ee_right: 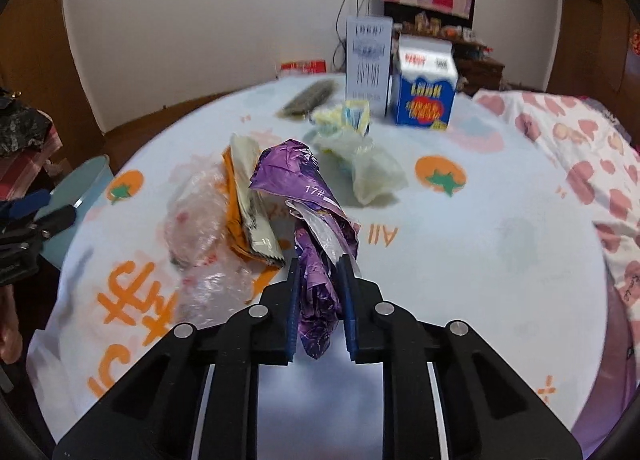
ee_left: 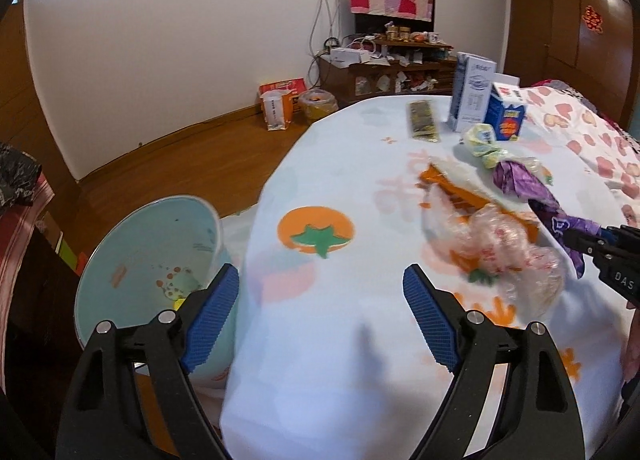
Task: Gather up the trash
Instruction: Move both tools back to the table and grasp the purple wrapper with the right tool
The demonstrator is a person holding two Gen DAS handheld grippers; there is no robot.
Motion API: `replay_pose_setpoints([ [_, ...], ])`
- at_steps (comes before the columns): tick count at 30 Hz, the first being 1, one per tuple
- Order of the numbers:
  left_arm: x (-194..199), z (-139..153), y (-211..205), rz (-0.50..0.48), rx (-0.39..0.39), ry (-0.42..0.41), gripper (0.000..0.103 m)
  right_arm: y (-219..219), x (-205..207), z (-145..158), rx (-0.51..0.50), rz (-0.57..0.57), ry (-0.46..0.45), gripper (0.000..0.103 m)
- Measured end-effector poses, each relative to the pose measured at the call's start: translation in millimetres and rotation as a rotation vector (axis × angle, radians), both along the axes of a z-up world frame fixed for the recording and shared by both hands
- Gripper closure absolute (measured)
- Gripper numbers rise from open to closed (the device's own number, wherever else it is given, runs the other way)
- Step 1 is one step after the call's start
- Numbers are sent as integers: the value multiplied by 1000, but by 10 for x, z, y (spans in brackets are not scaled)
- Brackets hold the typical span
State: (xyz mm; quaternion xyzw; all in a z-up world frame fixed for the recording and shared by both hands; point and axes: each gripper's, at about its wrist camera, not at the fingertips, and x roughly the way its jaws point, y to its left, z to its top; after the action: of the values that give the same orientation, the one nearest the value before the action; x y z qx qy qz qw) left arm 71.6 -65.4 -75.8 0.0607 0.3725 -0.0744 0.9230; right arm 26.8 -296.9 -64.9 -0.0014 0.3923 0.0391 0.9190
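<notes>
The right gripper (ee_right: 320, 272) has its two fingers clamped on one purple wrapper (ee_right: 308, 195), which lies on the table (ee_right: 500, 260) covered with a light cloth printed with orange fruits. The wrapper is crumpled, and its far end points away from the fingers toward the middle of the table. The left gripper (ee_left: 320, 292) has its two fingers wide apart, with nothing between them – under them is only bare cloth at the table edge.

Around the purple wrapper I count these pieces of trash: one clear crumpled plastic bag (ee_right: 196, 227) and one orange-and-white flat packet (ee_right: 248, 203) just to its left, one pale yellow-green bag (ee_right: 360, 155) just behind it to the right, and one dark flat packet (ee_right: 308, 97) farther behind. Two cartons stand upright behind all of this – one tall pale box (ee_right: 368, 59) and one blue milk carton (ee_right: 426, 87), side by side.

One light-blue bin (ee_left: 148, 260) stands on the floor beside the table edge, to the left of the purple wrapper, next to the left gripper. A few small scraps lie at its bottom.
</notes>
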Motion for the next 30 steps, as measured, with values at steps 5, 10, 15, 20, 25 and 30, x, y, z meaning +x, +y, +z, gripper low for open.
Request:
replay_pose_setpoints([
  [5,-59,103,-311,-46,-7,-19,14,-326,-326,325,1,-64,-74,84],
  [10,-86,100,-768,-113,5,-22,13,-872,-689,348,-7,-179,-88,84],
  [15,-109,-6,-1254,-176,33,-3,12,-1378,-949,156,17,-294,-81,84],
  [20,-118,-209,-1601,-215,98,27,12,-1299,-964,63,41,-300,-82,84],
  [25,-157,-322,-1518,-227,156,51,11,-1080,-866,34,30,-261,-94,84],
  [30,-174,-273,-1002,-170,207,35,7,-995,-899,-19,37,-231,-89,83],
])
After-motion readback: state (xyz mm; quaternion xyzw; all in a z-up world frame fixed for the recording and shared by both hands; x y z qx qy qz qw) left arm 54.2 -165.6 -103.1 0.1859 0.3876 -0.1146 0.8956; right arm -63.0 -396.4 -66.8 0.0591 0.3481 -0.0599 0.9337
